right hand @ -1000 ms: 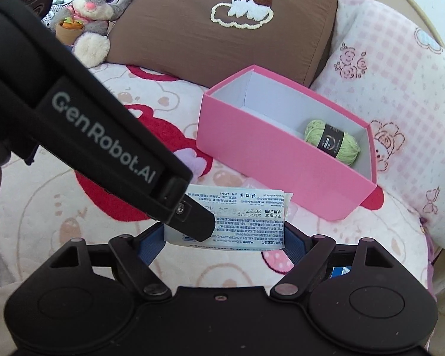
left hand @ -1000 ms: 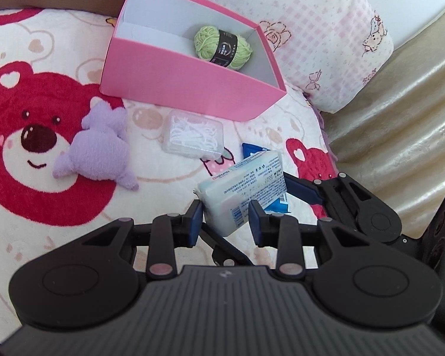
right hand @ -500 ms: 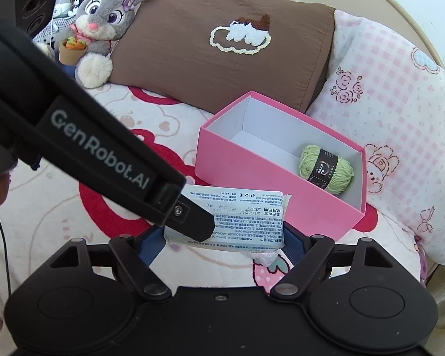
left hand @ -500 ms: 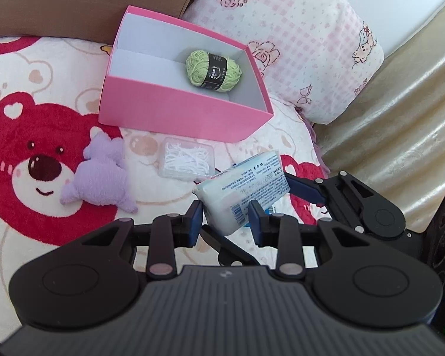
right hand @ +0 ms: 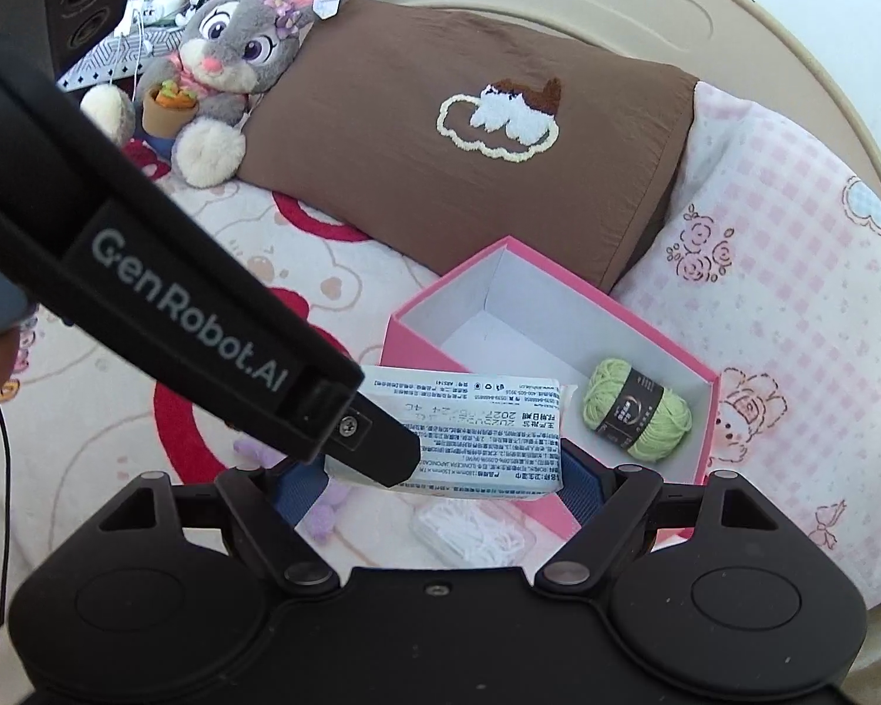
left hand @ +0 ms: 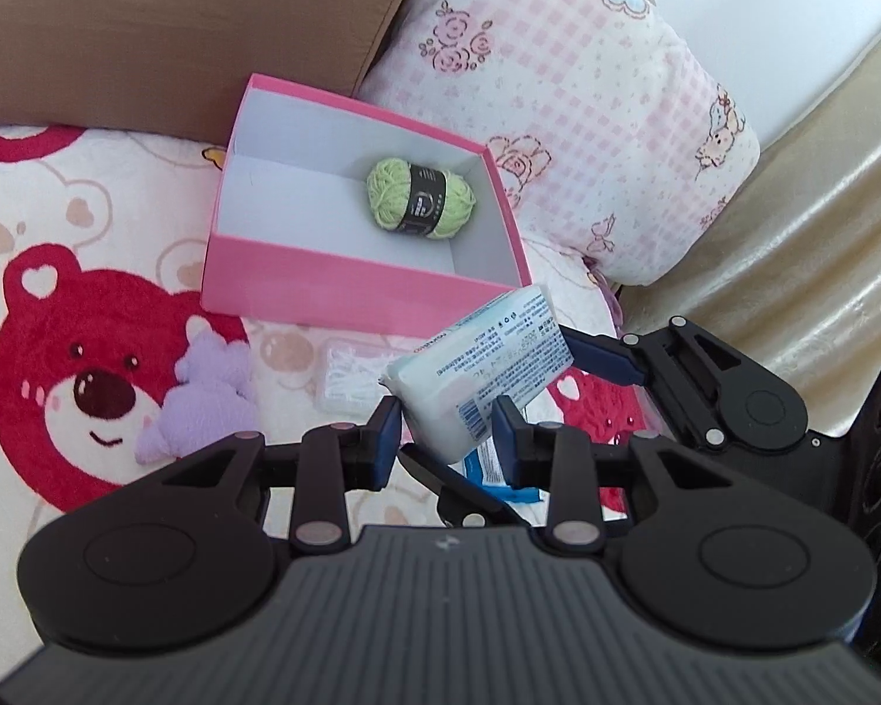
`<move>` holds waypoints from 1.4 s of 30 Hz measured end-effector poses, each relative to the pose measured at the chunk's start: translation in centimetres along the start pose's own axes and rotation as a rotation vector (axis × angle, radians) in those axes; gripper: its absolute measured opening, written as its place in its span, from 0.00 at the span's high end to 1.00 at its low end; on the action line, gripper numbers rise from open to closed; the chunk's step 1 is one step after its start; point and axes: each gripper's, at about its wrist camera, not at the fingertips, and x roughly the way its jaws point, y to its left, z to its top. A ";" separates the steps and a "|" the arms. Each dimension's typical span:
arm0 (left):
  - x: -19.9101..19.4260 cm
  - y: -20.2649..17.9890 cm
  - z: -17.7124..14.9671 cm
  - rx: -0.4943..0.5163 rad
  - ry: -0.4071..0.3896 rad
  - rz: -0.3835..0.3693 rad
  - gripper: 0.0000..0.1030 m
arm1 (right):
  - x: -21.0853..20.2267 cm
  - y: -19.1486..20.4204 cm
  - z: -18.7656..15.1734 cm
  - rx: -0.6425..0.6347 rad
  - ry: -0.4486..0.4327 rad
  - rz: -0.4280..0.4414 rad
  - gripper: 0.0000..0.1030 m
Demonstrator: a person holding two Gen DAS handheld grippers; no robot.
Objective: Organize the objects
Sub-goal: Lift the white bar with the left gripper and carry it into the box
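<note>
1. Both grippers grasp one tissue pack (left hand: 487, 373): the left gripper (left hand: 447, 440) pinches its narrow end, the right gripper (right hand: 440, 479) spans its length.
2. Lifted off the bear blanket (left hand: 59, 317), the pack hangs just in front of the pink box (left hand: 346, 288).
3. Green yarn (left hand: 420, 202) lies inside the box.
4. On the blanket lie a purple plush (left hand: 205, 405) and a clear cotton-swab case (right hand: 476, 531).

Both fisheye cameras sit just behind their claws, angled down across the bear-print bed blanket (left hand: 88, 235). The left view faces the open pink cardboard box (left hand: 346, 288) from nearby; the right view sees that box (right hand: 417, 341) further off, from another side.
</note>
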 end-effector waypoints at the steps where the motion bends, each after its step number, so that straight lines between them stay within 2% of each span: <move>1: 0.0 0.1 0.5 -0.004 0.000 0.000 0.70 | 0.0 -0.4 0.4 0.008 -0.003 0.011 0.17; 6: 0.3 0.6 2.7 -0.021 -0.003 0.004 0.70 | 0.3 -2.5 2.4 0.057 -0.035 0.086 0.17; 10: 0.7 1.2 4.5 -0.044 -0.008 -0.017 0.70 | 1.5 -4.1 3.5 0.095 -0.023 0.119 0.17; 13: 1.2 1.2 6.0 -0.040 -0.027 -0.004 0.70 | 2.5 -5.2 4.2 0.115 -0.012 0.134 0.17; 24: 5.2 1.5 10.8 -0.031 -0.027 0.066 0.70 | 6.8 -8.5 6.9 0.119 0.064 0.149 0.21; 29: 6.6 2.5 12.4 -0.067 -0.026 0.071 0.70 | 8.3 -9.0 8.0 0.055 0.063 0.138 0.23; 35: 9.4 3.6 14.7 -0.077 -0.015 0.113 0.69 | 11.6 -11.0 9.2 0.073 0.098 0.147 0.33; 42: 14.2 5.0 17.7 -0.041 0.007 0.193 0.68 | 17.2 -14.3 8.4 0.204 0.171 0.203 0.54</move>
